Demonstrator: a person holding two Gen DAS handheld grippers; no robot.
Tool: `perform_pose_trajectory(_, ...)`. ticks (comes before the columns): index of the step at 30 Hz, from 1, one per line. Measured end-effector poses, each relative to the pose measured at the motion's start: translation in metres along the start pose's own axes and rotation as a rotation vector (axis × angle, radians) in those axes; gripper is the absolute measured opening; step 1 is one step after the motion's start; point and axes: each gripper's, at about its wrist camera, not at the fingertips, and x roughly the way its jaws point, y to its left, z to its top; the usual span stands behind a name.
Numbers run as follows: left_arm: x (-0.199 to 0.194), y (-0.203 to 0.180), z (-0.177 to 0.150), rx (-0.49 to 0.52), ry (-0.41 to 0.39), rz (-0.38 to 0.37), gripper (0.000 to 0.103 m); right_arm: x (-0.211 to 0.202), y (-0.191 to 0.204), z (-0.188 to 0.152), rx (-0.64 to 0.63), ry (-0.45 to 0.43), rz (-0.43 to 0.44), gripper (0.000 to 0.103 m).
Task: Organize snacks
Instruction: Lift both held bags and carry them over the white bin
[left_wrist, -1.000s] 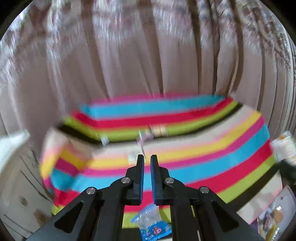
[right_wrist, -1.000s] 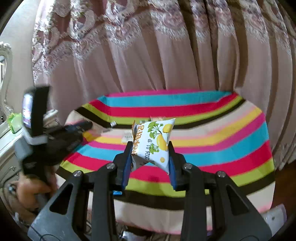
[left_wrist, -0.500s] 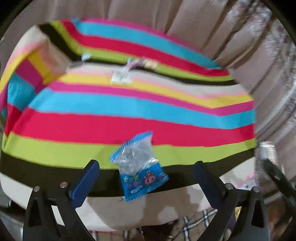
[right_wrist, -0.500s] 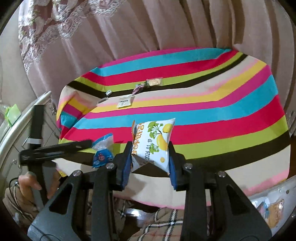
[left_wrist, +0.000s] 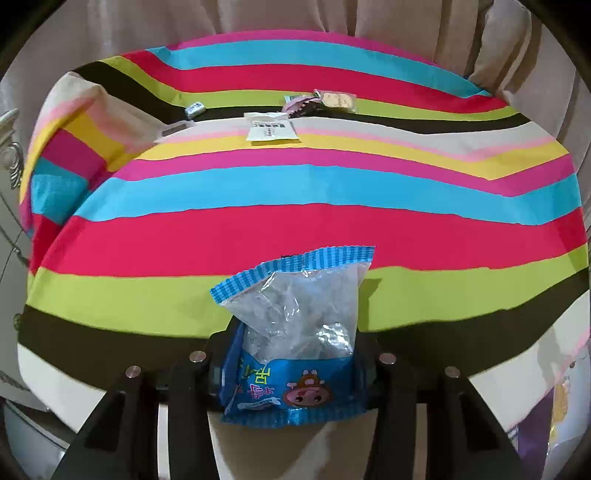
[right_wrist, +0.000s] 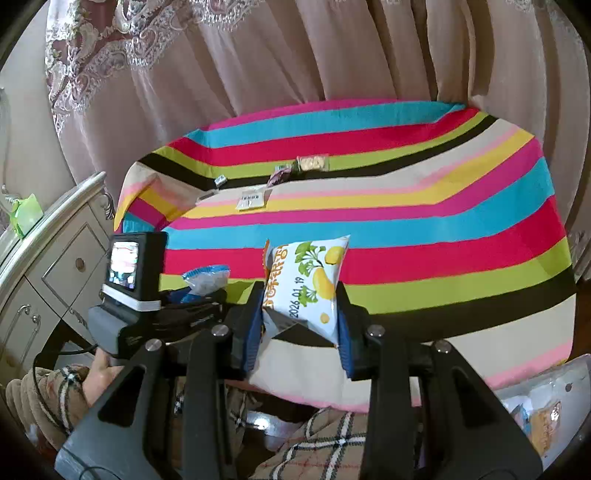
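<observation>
blue packet between left tool jaws

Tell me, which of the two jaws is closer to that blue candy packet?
Left. The left gripper has just been closing its jaws, and the blue candy packet sits between them. The right gripper is off to the packet's side, clamped on a white lemon snack bag.
</observation>
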Motion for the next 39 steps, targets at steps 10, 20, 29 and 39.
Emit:
perform_pose_trajectory(10,-0.091,-0.014,0.009,0.065,-0.215,0.02,0.049,-0.013,0.008,0.004,-0.017,-0.036,-0.005,0.039)
perform_pose_trajectory(20,-0.175,-0.034,0.019,0.124,-0.424,-0.012,0.049,-0.07,0.043,0.025,-0.13,-0.213,-0.011,0.039)
perform_pose_trajectory(29,-0.21,-0.028,0.019,0.105,-0.489,-0.019,0.049,-0.102,0.05,0.027,-0.149,-0.288,-0.017,0.039)
perform_pose_trajectory(39,-0.273,-0.043,0.021,0.147,-0.647,-0.045,0.049,-0.17,0.062,0.035,-0.201,-0.487,-0.034,0.039)
